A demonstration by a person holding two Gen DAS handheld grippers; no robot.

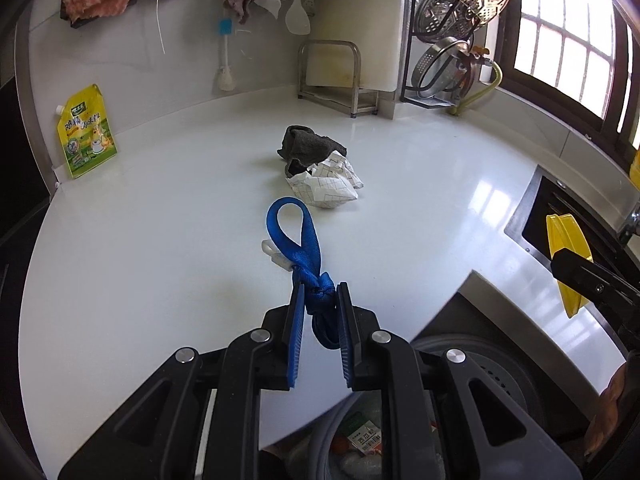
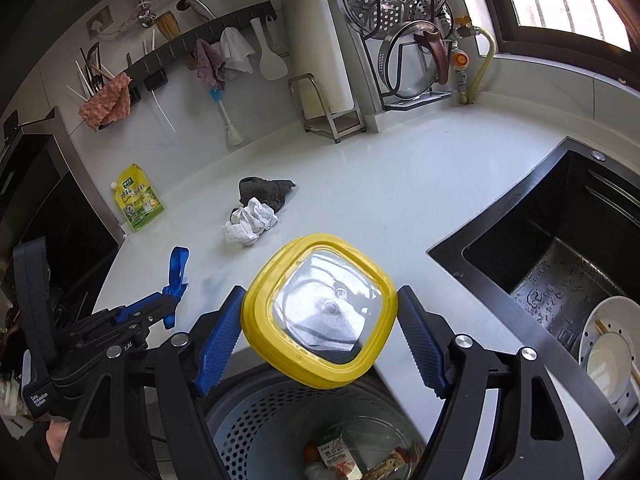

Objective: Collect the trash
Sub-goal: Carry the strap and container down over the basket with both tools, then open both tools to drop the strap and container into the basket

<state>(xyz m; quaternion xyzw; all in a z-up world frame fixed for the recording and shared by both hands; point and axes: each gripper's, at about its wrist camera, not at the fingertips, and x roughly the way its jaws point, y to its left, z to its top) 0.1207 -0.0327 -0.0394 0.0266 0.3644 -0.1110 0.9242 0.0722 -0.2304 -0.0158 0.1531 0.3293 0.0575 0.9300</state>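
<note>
My left gripper [image 1: 318,300] is clamped narrow on the knot of a blue webbing strap [image 1: 296,236], whose loop runs straight forward from the fingertips; a small white clip [image 1: 274,254] hangs beside it. My right gripper [image 2: 320,320] holds a yellow-rimmed clear lid [image 2: 320,308] across wide jaws. The perforated trash bin [image 2: 256,420] sits directly below both sets of fingers, so I judge each drop needs little travel. Ahead of the strap lie crumpled grid-printed paper [image 1: 326,184] and a dark cloth [image 1: 308,148], nearer my left. The yellow pouch [image 1: 86,132] carries Chinese lettering I cannot read reliably.
</note>
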